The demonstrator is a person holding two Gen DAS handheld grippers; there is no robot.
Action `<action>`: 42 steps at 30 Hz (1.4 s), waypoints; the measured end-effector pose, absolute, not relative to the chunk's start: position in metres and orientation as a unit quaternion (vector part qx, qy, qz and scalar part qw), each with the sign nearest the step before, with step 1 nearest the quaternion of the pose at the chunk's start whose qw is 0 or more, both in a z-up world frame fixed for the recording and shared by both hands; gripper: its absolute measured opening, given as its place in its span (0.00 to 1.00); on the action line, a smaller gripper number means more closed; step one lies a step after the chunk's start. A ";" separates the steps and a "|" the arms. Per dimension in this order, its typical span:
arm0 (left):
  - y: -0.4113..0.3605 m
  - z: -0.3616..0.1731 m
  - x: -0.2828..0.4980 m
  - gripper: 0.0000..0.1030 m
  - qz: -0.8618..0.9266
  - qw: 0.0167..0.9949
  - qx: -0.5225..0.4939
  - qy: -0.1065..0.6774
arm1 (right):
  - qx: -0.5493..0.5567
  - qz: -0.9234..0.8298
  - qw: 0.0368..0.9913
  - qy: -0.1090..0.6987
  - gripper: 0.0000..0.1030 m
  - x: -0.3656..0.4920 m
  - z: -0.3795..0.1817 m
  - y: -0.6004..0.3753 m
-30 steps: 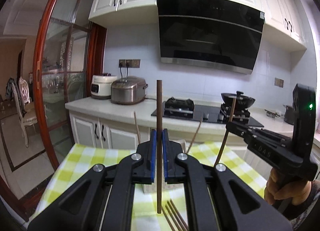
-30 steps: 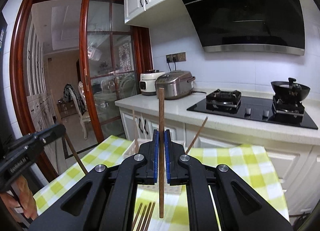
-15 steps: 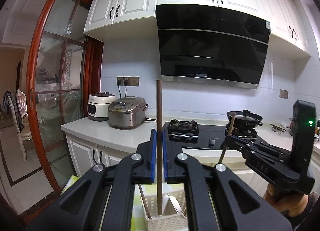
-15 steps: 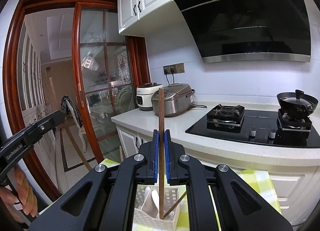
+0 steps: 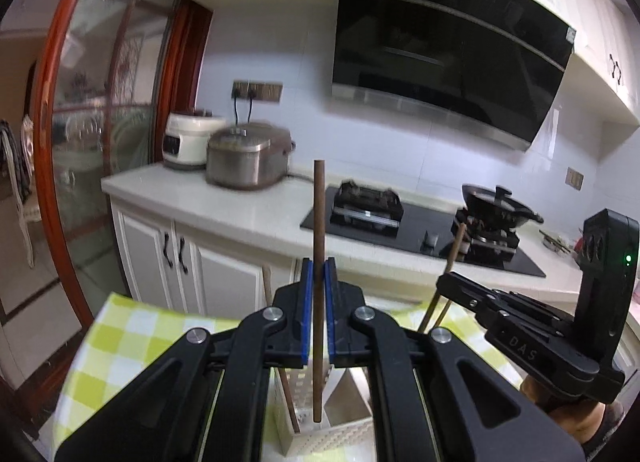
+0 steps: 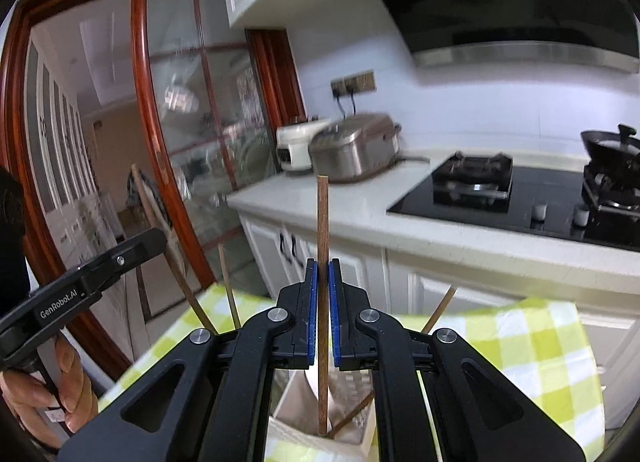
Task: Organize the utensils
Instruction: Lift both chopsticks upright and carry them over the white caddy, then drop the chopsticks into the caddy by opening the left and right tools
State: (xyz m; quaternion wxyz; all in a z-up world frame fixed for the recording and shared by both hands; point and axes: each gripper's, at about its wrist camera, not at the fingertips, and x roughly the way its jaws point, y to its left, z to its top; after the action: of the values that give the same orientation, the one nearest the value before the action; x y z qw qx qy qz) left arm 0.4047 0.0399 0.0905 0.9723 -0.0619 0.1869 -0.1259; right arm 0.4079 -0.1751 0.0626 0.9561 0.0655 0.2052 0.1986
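Both the left hand-held gripper [image 5: 316, 294] and the right hand-held gripper [image 6: 323, 294] are black, with blue pads, silver screws, and white lettering along their sides.

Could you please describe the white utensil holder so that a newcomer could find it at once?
Start at the table with the yellow-checked cloth facing the stove counter. The white utensil holder stands there, below both hand-held grippers. It alone is a perforated box with chopsticks leaning in it.

Open air ahead of me above the checked tablecloth [image 5: 132, 338]; leaning chopsticks [image 6: 228, 286] crowd the white basket [image 5: 344, 436] mouth; counter [image 5: 240, 214] edge stands beyond.
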 end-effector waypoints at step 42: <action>0.054 0.060 0.332 0.95 -0.006 0.986 -0.028 0.166 | 0.052 0.123 0.972 0.194 0.44 0.357 0.059 -0.208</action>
State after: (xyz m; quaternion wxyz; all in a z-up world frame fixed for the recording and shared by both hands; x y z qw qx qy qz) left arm 0.3324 0.0538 0.0596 0.9858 -0.0280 0.1655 -0.0059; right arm 0.3570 -0.2077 0.0593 0.9719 0.0520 0.1938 0.1230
